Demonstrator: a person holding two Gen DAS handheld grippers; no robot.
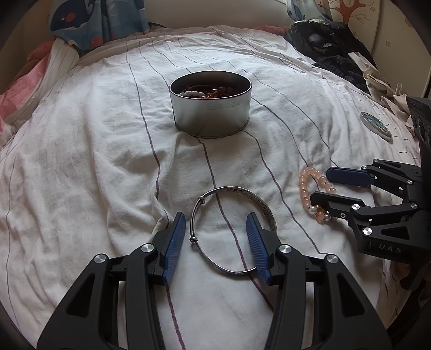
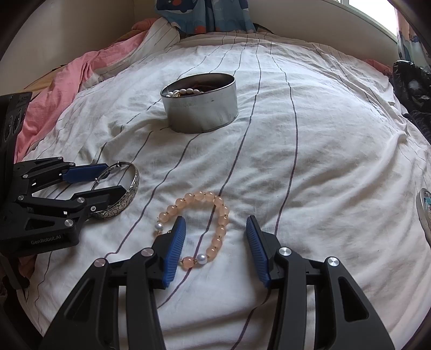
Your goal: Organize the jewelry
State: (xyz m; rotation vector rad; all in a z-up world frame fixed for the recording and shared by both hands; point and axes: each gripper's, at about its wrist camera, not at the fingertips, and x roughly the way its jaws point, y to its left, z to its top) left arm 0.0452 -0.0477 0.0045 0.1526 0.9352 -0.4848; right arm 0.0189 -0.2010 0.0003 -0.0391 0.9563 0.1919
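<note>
On the white striped bedsheet lies a silver bangle, flat between the jaws of my left gripper. The jaws stand apart and the blue pads do not press on it. To its right lies a peach bead bracelet with white pearls. My right gripper is open over it, its left finger covering part of the loop. Farther back stands a round silver tin holding several bead strings. Each wrist view shows the other gripper too: left gripper, right gripper.
The tin's round lid lies on the sheet at the right edge. Black clothing is heaped at the back right, pink bedding at the left, and blue patterned cloth at the back.
</note>
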